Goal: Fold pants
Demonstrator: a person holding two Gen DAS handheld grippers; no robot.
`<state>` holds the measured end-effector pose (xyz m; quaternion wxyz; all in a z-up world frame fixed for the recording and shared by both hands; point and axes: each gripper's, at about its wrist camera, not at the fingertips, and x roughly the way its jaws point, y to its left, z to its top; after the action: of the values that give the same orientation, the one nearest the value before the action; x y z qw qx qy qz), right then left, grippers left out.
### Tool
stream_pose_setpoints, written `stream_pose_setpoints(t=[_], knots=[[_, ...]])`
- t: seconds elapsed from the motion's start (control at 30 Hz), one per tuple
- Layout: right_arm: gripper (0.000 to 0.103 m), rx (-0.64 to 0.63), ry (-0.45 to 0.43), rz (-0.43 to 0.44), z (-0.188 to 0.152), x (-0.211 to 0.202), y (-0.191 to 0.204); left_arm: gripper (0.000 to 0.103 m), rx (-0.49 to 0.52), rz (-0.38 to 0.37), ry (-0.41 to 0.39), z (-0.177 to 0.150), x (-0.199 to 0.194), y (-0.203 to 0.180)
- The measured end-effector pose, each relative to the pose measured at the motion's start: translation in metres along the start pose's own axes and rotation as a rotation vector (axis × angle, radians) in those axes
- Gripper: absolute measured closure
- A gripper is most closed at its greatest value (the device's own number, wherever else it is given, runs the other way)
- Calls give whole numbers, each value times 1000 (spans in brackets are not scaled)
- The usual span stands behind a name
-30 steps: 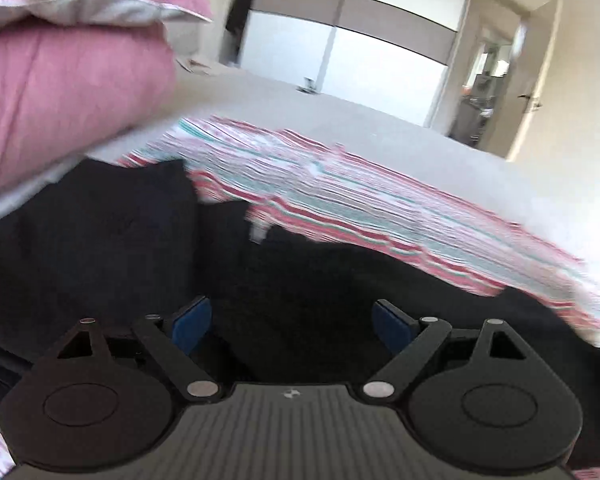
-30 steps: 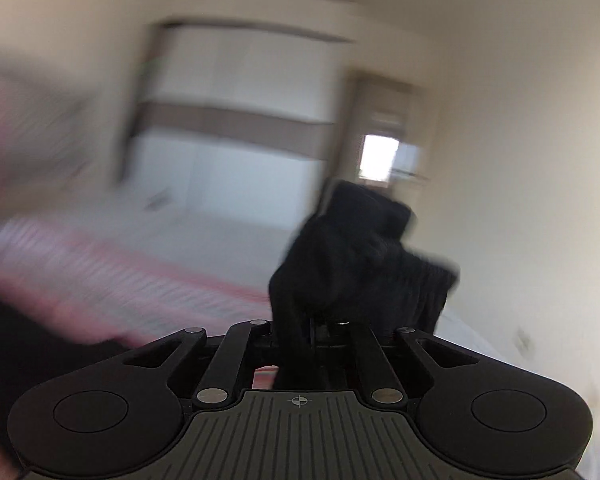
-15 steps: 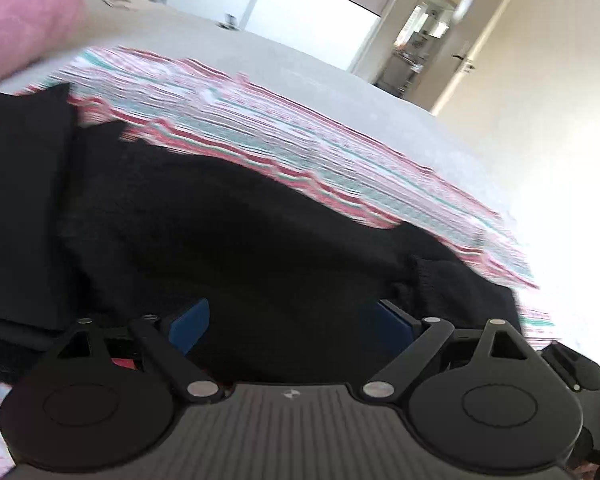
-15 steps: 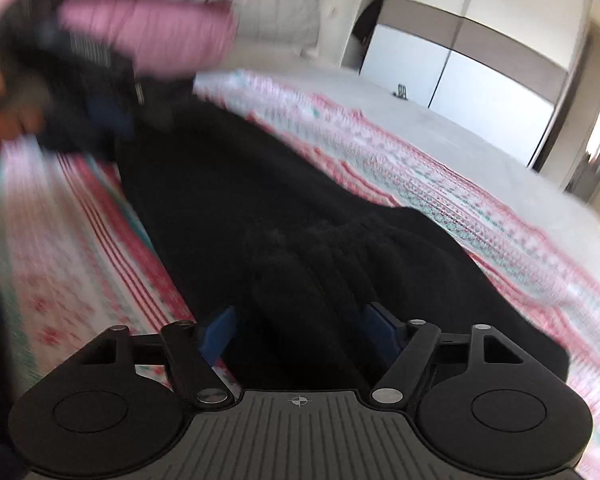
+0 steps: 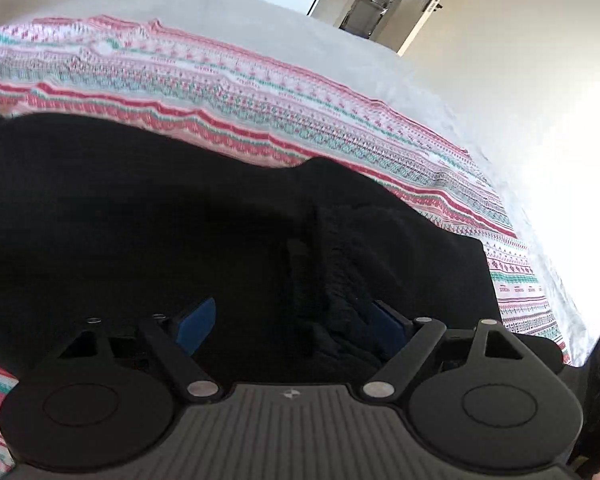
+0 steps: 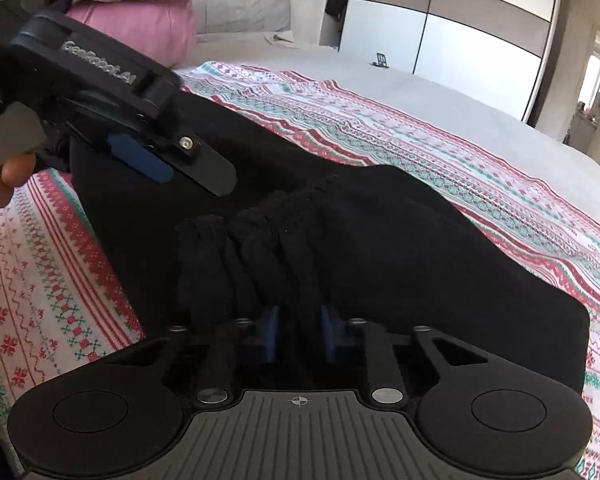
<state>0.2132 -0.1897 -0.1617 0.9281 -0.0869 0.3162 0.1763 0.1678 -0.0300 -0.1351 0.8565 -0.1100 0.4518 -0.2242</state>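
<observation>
Black pants point(image 6: 400, 248) lie on a patterned red, white and green blanket point(image 6: 440, 152) on the bed. They also fill the left wrist view point(image 5: 140, 208). My right gripper point(image 6: 298, 334) is shut on the gathered waistband point(image 6: 260, 240) of the pants. My left gripper point(image 5: 290, 326) is open just above the pants, its blue pads wide apart with cloth between them. It also shows in the right wrist view point(image 6: 172, 160) at the upper left, over the pants.
Pink pillows point(image 6: 140, 12) lie at the head of the bed. A white wardrobe point(image 6: 460, 28) stands behind the bed, with an open doorway point(image 5: 380, 4) to its right. The grey bedsheet point(image 5: 260, 20) lies beyond the blanket.
My right gripper brought the raised pants down onto the blanket, opened half a second ago, and is now shut on the waistband. My left gripper moved right along the pants, staying open.
</observation>
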Motion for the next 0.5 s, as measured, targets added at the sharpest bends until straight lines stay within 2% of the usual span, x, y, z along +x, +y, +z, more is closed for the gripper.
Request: stream_pose_setpoints(t=[0.13, 0.2, 0.27, 0.33, 0.43, 0.5], knots=[[96, 75, -100, 9, -5, -31, -9, 17, -31, -19, 3, 0, -1, 4], [96, 101, -160, 37, -7, -52, -9, 16, -103, -66, 12, -1, -2, 9], [96, 102, -183, 92, -12, -65, -7, 16, -172, -113, 25, -2, -1, 17], [96, 73, -142, 120, -19, -62, -1, 16, -193, -117, 36, -3, 4, 18], [96, 56, -44, 68, -30, -30, 1, 16, -182, -103, 71, -5, 15, 11], [91, 71, -43, 72, -29, -28, 1, 15, -156, -88, 85, -4, 22, 2]])
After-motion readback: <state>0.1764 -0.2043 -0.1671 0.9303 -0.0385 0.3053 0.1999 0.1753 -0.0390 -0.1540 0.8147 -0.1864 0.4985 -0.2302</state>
